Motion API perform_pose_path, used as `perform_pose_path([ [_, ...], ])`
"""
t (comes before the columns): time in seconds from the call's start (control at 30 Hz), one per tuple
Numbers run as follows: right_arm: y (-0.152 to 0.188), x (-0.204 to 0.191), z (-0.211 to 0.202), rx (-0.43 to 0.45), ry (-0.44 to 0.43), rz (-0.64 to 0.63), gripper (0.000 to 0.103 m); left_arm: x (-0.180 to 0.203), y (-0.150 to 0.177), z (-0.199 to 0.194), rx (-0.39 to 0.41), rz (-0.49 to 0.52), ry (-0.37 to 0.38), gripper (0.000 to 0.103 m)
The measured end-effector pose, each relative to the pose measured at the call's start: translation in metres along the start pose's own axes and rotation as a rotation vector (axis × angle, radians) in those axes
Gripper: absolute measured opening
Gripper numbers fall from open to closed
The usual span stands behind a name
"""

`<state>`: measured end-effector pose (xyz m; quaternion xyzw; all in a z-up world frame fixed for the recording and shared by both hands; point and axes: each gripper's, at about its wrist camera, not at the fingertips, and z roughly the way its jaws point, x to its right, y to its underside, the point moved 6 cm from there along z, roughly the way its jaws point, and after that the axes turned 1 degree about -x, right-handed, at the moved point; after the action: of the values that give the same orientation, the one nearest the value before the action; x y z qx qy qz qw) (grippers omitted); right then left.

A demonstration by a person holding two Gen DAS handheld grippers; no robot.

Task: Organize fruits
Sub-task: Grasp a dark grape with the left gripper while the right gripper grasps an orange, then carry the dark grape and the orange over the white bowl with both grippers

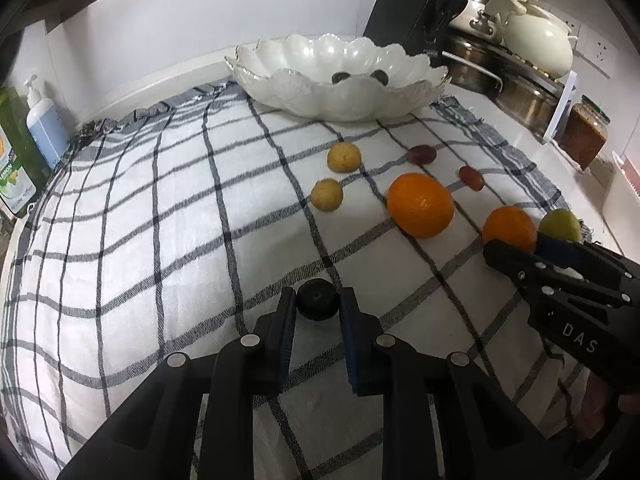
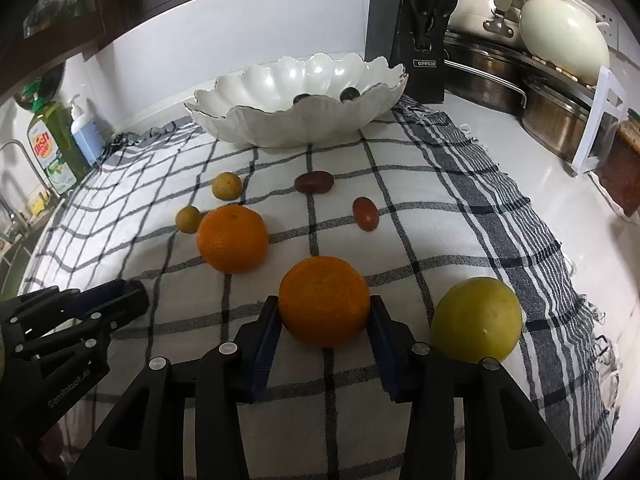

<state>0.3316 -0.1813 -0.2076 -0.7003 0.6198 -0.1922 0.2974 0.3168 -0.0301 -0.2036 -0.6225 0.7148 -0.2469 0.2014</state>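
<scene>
A small dark round fruit (image 1: 317, 305) lies on the checked cloth (image 1: 160, 220), and my left gripper (image 1: 318, 300) is shut on it, a pad against each side. My right gripper (image 2: 324, 309) is shut on an orange (image 2: 324, 300) that rests on the cloth. A bigger orange (image 2: 233, 238), two small yellow fruits (image 2: 227, 186), two reddish-brown oval fruits (image 2: 314, 182) and a yellow-green fruit (image 2: 477, 318) lie loose around them. The white scalloped bowl (image 2: 280, 124) at the back holds two dark fruits (image 2: 349, 93). In the right wrist view the left gripper (image 2: 134, 298) hides its fruit.
Soap bottles (image 2: 56, 148) and a sink edge stand at the left. A black knife block (image 2: 424, 40), steel pots (image 2: 560, 120), a cream jug (image 2: 560, 36) and a jar (image 1: 584, 136) crowd the back right. The cloth's fringe ends near the yellow-green fruit.
</scene>
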Motion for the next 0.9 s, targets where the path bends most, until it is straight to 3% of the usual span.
perform_pose_path([
  [0.9,-0.053,-0.026,-0.066,0.211,-0.012,-0.007,0.044,-0.009,-0.065,-0.068,0.247,0.045,0.041,0.022],
])
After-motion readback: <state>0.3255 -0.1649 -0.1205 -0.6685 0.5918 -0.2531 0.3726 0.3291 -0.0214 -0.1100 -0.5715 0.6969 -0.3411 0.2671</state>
